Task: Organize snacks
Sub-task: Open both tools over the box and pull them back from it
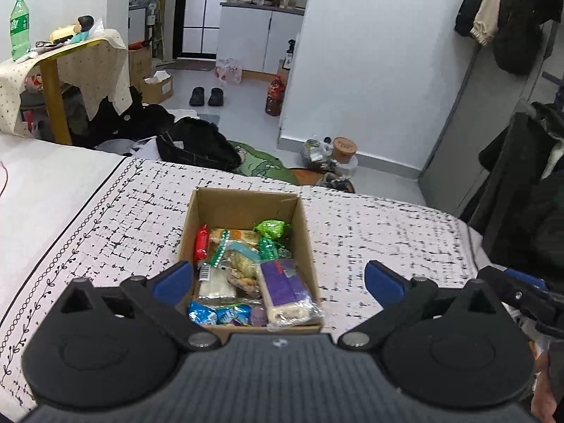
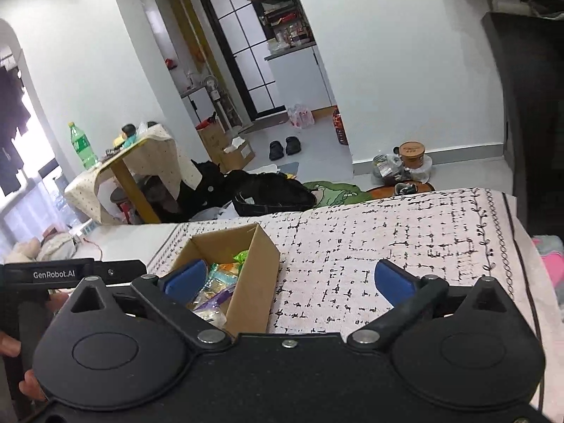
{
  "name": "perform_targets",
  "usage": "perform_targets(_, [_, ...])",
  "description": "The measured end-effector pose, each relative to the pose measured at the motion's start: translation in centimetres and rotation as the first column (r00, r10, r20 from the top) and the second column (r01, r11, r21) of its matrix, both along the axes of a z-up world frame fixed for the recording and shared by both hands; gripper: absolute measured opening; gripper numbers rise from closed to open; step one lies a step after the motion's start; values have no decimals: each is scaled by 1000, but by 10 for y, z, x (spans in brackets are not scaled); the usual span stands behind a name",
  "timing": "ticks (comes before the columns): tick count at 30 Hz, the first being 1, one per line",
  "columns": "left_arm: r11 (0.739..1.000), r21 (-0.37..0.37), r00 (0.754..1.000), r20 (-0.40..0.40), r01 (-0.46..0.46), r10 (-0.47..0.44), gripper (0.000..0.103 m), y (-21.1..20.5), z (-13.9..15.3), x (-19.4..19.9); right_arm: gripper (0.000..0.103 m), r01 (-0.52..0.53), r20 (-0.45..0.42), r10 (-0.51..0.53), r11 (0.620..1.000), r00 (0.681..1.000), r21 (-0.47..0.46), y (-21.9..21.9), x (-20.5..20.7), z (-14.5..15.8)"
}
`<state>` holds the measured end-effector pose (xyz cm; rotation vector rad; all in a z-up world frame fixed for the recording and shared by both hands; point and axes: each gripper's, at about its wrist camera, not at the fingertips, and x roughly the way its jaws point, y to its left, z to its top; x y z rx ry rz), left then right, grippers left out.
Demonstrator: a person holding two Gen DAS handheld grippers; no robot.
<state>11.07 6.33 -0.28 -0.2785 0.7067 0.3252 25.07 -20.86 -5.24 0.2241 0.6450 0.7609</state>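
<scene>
The cardboard box (image 1: 246, 211) sits on the patterned bedspread (image 1: 105, 232), near the foot edge of the bed, and it is packed with snacks: a purple-labelled wrapped bar (image 1: 285, 289) lies along its right side, a red stick snack (image 1: 201, 243) stands against the left wall, two shiny green wrapped sweets (image 1: 270, 229) rest toward the back, and blue packets (image 1: 218, 313) crowd the near corner. The left gripper (image 1: 278, 282) hangs just above the near end of the box with its blue-padded jaws spread wide, holding nothing, the box contents showing between them. From the other side, the right gripper (image 2: 287, 280) is over the bedspread just right of the box (image 2: 246, 275), its jaws also spread apart and empty; its left pad overlaps the box opening in that view. Beyond the bed, dark clothes and a bag (image 1: 197, 144) are heaped on the floor, a pair of black slippers (image 1: 208, 97) stands further off, and a green soda bottle (image 1: 19, 28) stands on a cloth-covered side table (image 1: 70, 56). Coats (image 1: 511, 17) hang on the right wall.
</scene>
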Motion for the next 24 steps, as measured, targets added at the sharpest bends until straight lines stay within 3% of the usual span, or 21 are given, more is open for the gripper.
perform_targets(16, [995,27,994,49,95,-96,103,-17,42,-52,103,38,43,-37,999,998,-38,-31,-47,37])
perform_targets(24, [988,59,985,87,144,-149,103,-33,56,-80,103,80,21,-79,995,997,-55,-55,-68,44])
